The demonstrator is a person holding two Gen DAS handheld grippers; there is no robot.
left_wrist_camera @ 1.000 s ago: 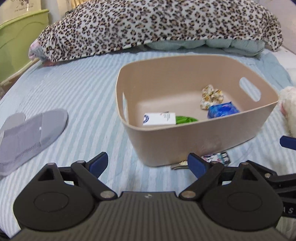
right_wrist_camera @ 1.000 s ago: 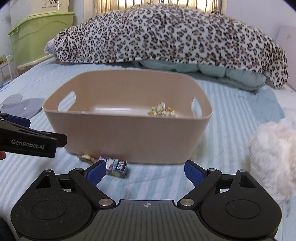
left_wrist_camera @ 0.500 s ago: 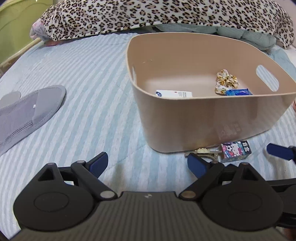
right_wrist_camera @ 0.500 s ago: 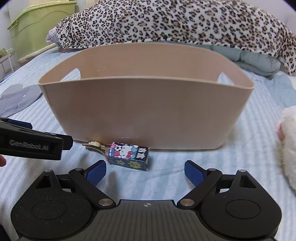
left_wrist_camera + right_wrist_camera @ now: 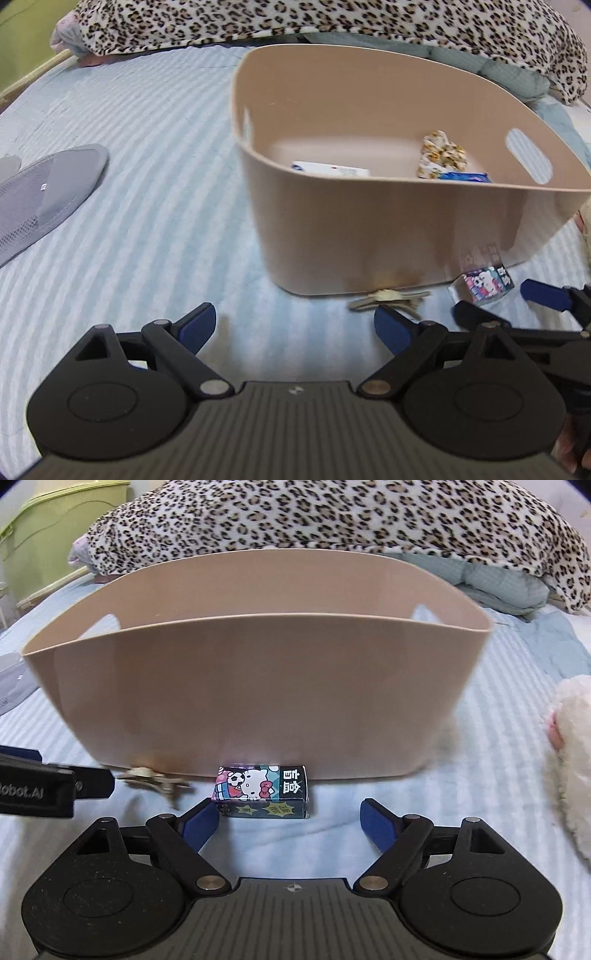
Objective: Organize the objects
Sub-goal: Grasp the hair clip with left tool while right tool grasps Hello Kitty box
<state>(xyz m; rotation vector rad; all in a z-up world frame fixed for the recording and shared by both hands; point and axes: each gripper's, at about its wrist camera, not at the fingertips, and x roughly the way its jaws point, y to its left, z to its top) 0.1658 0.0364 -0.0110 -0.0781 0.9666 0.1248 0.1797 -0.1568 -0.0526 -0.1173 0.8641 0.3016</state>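
A beige plastic bin [image 5: 388, 229] [image 5: 240, 686] stands on the striped bed. Inside it lie a white box [image 5: 330, 170], a floral scrunchie [image 5: 441, 155] and a blue packet [image 5: 467, 178]. A small cartoon-printed box [image 5: 262, 792] [image 5: 484, 284] lies on the bed against the bin's near wall, with a cream hair clip [image 5: 155, 779] [image 5: 388, 299] to its left. My right gripper [image 5: 290, 821] is open, low over the bed, its left fingertip beside the cartoon box. My left gripper [image 5: 291, 326] is open and empty, just short of the hair clip.
A grey slipper [image 5: 44, 195] lies at the left. A leopard-print blanket [image 5: 332, 517] is heaped behind the bin. A white plush toy [image 5: 569, 746] sits at the right. A green storage box [image 5: 48, 531] stands at the far left.
Both grippers have dropped lower and moved forward toward the bin's near wall. The cartoon box now sits just ahead of my right gripper's fingertips. Both stay open.
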